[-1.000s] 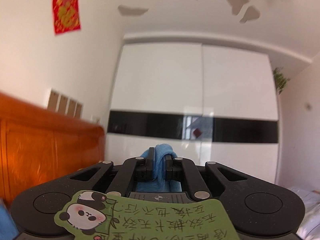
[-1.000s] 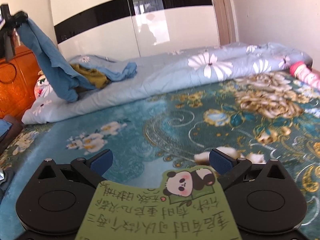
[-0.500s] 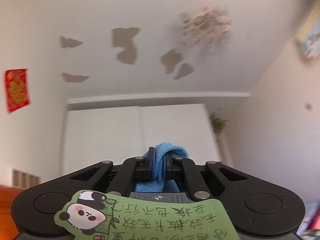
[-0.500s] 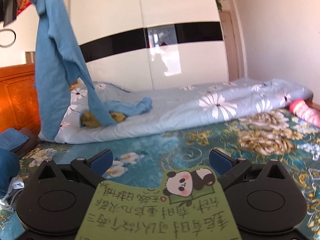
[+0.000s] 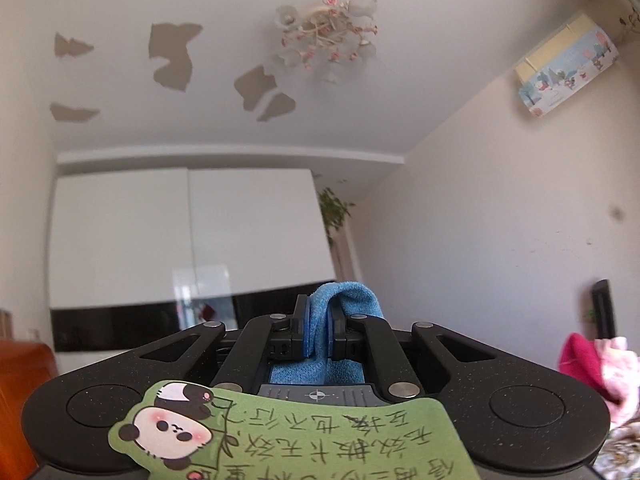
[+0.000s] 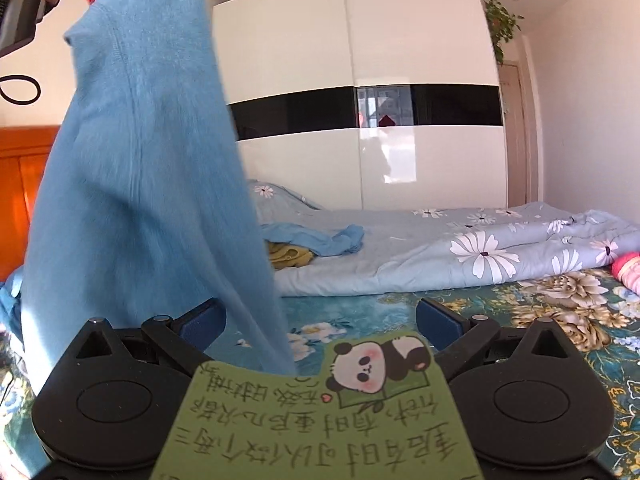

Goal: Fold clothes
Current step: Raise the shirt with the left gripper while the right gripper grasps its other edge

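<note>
My left gripper is shut on a fold of a light blue garment and points up toward the ceiling. In the right wrist view the same blue garment hangs down from the raised left gripper at the top left, and its lower edge drapes just in front of my right gripper. The right gripper is open and empty, low over the bed. A second blue garment and a mustard one lie crumpled on the quilt behind.
The bed has a teal floral sheet and a rolled pale blue daisy quilt across the back. An orange wooden headboard stands at left. A white wardrobe fills the far wall. A pink item lies at right.
The left gripper has lifted the blue garment higher and carried it toward the right gripper; it now hangs close in front of the right camera. The right gripper stays open.
</note>
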A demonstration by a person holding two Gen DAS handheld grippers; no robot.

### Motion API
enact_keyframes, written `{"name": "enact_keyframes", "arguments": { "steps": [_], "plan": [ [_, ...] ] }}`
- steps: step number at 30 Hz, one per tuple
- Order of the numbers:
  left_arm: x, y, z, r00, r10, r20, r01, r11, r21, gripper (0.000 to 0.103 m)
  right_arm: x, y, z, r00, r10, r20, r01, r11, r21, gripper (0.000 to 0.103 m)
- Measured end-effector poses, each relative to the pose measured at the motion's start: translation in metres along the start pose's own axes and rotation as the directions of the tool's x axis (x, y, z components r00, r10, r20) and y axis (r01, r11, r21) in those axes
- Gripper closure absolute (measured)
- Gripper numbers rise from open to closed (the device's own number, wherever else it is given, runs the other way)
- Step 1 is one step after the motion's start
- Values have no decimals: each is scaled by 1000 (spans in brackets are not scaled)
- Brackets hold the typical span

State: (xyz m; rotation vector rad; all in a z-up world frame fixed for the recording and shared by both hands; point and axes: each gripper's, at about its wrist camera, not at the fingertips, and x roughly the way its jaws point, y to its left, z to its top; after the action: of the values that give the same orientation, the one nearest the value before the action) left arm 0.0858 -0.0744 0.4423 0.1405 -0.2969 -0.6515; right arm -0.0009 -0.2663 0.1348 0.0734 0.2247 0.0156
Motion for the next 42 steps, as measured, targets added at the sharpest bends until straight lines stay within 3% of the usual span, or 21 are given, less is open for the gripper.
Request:
{"name": "enact_keyframes", "arguments": {
  "steps": [3, 5, 7, 9, 10, 11, 14, 19, 25, 29, 36, 39, 42],
  "plan": [
    [-13, 1, -14, 1000, -7, -18, 6, 1000, -15, 97, -3, 8, -7, 1000, 7, -22, -7, 1000, -9, 22],
    [-18, 7, -24, 999, -3, -38, 1, 999, -37, 97, -2, 11, -11, 999, 11, -32, -12, 1000, -14, 40],
    [-18, 15, -36, 998, 2, -65, -5, 999, -49, 97, 3, 10, -14, 999, 25, -38, -25, 1000, -6, 50],
    [-17, 24, -49, 996, 13, -93, -17, 999, -46, 97, 14, 6, -17, 997, 54, -47, -53, 998, 24, 71],
    [-17, 28, -57, 994, 20, -108, -25, 999, -46, 96, 22, 4, -18, 996, 71, -53, -68, 997, 45, 98],
    [-17, 33, -65, 992, 30, -121, -36, 998, -51, 96, 30, 1, -18, 995, 80, -65, -76, 995, 64, 100],
    [-14, 52, -86, 985, 62, -160, -75, 994, -79, 96, 50, -8, -15, 996, 51, -72, -45, 995, 91, 101],
    [-21, 69, -129, 969, 111, -218, -128, 990, -65, 96, 40, -47, 29, 998, -60, 32, 58, 995, 84, 101],
    [-38, 74, -169, 957, 81, -280, -126, 981, -148, 96, -4, -76, 97, 955, -213, 208, 215, 977, 14, 101],
    [-65, 60, -164, 963, 25, -269, -67, 987, -149, 96, -45, -82, 129, 914, -259, 312, 287, 957, -49, 101],
    [-150, 33, -122, 979, -57, -194, 42, 996, -78, 96, -149, -70, 158, 870, -213, 445, 310, 937, -158, 101],
    [-170, 32, -112, 975, -68, -211, 56, 996, -64, 96, -177, -63, 166, 861, -203, 466, 327, 923, -201, 101],
    [-168, 38, -123, 961, -69, -266, 48, 995, -82, 96, -171, -67, 165, 884, -184, 429, 303, 926, -227, 101]
  ]
}}
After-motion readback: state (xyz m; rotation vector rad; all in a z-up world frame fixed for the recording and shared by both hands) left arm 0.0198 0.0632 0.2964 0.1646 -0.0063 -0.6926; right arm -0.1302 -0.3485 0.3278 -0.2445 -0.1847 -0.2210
